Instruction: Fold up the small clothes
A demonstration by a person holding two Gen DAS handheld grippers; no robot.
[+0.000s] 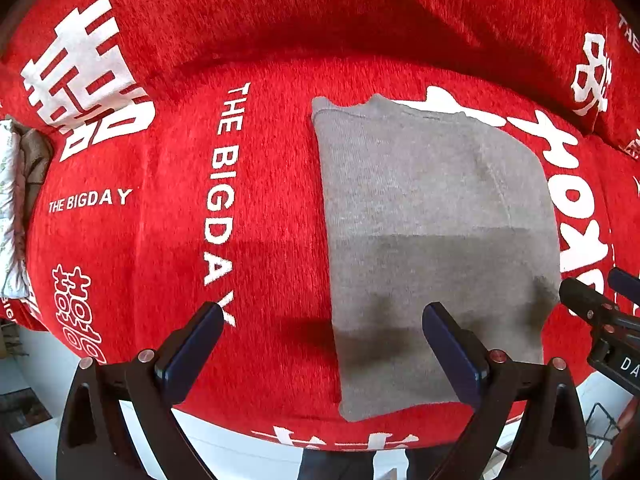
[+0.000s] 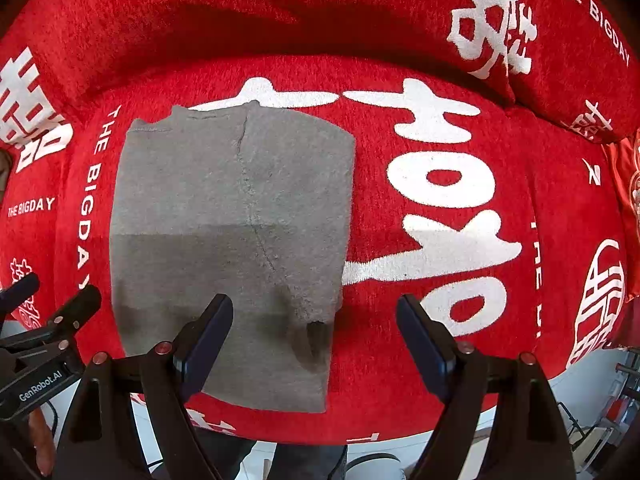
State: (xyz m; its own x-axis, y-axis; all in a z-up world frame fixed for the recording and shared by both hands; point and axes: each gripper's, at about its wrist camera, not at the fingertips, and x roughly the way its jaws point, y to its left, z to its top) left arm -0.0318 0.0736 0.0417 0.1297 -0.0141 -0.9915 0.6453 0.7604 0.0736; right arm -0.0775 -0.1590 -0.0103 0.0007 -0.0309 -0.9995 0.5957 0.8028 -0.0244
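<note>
Garment: your grey knit top, folded into a neat rectangle
Pose: lying flat on the red cover

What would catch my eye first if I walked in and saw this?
The bright red cover with big white characters and "THE BIG DAY" print fills both views. On it lies a grey garment, folded into a neat rectangle. Above it hang two open grippers, empty: the left gripper over the garment's left edge, the right gripper over its right edge.

A sofa draped in a red cover with white lettering stands on pale floor.
</note>
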